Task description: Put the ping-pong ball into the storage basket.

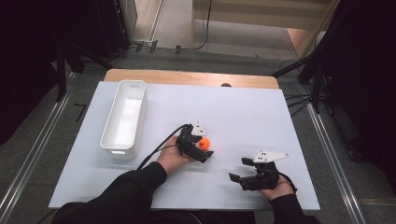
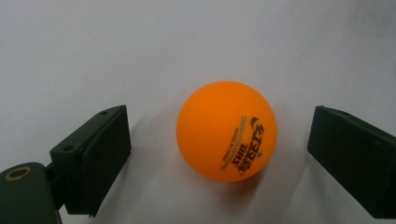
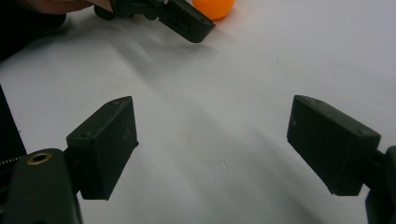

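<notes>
Orange ball (image 2: 226,130) (dark printed logo)

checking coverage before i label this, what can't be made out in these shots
- High view: orange ball partly hidden behind the left tool; its print too small.
- High view: white bin floor washed out by glare.
- Right gripper view: ball cut by the top edge.
- Left gripper view: small print on the ball blurred.

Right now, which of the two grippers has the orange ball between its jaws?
The left gripper: its open jaws flank the orange ball. The right gripper is open on bare table.
</notes>
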`<action>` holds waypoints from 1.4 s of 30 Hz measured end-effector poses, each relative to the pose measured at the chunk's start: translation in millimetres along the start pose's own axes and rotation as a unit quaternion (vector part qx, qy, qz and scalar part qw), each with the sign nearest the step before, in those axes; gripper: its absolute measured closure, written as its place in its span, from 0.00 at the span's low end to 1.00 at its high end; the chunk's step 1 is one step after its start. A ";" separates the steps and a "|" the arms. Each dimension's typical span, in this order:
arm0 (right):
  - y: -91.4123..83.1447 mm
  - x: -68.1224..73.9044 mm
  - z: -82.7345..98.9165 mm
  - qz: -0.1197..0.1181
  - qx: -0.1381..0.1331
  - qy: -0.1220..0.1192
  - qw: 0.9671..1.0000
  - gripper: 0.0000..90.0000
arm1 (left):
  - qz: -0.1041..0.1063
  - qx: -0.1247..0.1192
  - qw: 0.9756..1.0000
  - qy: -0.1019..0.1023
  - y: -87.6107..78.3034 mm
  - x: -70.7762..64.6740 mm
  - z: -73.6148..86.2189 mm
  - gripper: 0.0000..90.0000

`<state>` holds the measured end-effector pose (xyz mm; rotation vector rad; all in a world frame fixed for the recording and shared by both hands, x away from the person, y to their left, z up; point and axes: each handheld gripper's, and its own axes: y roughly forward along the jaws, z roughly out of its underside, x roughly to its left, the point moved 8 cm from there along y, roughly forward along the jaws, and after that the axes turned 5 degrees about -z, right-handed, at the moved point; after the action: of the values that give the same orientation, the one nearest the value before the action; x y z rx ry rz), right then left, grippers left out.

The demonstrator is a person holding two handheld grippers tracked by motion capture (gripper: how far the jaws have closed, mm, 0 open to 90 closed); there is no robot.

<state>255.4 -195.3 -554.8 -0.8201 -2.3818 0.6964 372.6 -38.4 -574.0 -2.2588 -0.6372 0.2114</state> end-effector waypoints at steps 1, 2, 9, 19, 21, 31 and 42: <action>-0.1 -0.1 0.1 0.000 0.000 -0.001 1.000 0.16 | 0.001 0.001 1.000 0.000 0.0 -0.3 0.1 0.07; -0.1 0.1 0.1 0.000 0.000 0.000 1.000 0.16 | 0.000 0.001 1.000 0.000 0.1 -0.3 0.1 0.07; -0.1 -0.3 0.2 0.001 0.000 -0.001 1.000 0.16 | -0.013 0.004 1.000 0.010 1.1 -1.3 0.4 0.07; -0.4 0.0 -0.3 0.000 -0.001 -0.003 1.000 0.16 | -0.017 0.004 1.000 0.012 1.1 -1.3 0.4 0.09; -0.4 0.1 -0.3 0.000 -0.001 -0.003 1.000 0.16 | -0.019 0.003 1.000 0.009 1.0 -1.0 0.2 0.10; -0.8 -0.1 -0.3 0.001 -0.001 -0.004 1.000 0.16 | -0.018 -0.008 1.000 0.011 -1.5 -1.6 -0.7 0.24; -1.0 -0.1 -0.5 0.000 -0.002 -0.002 1.000 0.16 | -0.020 -0.018 1.000 0.005 -5.3 -0.2 0.1 0.41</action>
<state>255.4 -195.9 -553.8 -0.8216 -2.3886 0.6940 370.3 -35.3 -570.3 -2.2767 -0.6860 0.1697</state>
